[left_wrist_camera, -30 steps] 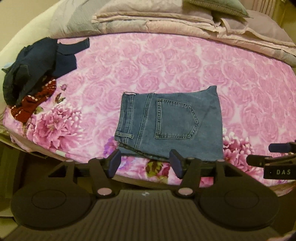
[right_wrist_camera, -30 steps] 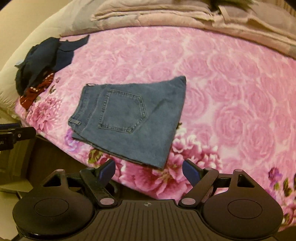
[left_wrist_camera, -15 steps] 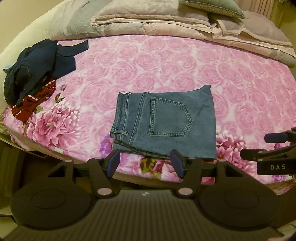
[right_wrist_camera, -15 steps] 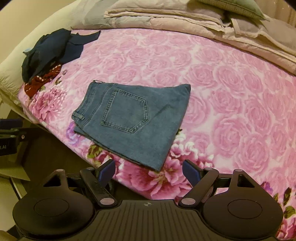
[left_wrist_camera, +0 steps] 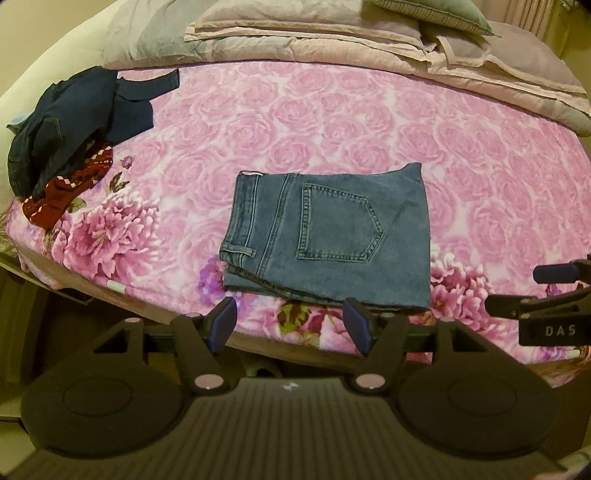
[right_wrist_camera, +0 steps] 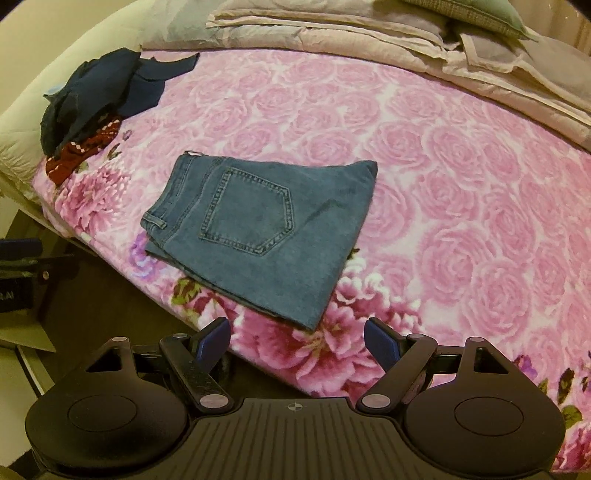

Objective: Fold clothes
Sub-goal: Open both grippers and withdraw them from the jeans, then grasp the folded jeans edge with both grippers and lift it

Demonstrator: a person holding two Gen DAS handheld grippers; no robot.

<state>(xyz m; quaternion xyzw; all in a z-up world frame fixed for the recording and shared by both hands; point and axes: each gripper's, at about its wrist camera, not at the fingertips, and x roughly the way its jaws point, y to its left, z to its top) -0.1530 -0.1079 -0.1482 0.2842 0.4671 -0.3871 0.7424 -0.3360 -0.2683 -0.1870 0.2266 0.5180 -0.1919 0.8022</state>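
A pair of blue jeans lies folded into a flat rectangle on the pink rose bedspread, back pocket up, close to the bed's near edge. My left gripper hovers over that edge just short of the jeans; its jaws are opening and nothing is between them. My right gripper hangs over the bed edge near the jeans' right corner, open and empty. The right gripper's fingers show at the right rim of the left wrist view. Part of the left gripper shows at the left rim of the right wrist view.
A heap of dark blue clothes over a red patterned garment lies at the bed's far left corner. Folded beige and grey bedding and a pillow line the far side. Dark floor lies below the near edge.
Both views have shifted slightly; the jeans now sit a little further up and left in the frames. The left jaws stand a bit wider apart. The jeans themselves have not moved on the bed.
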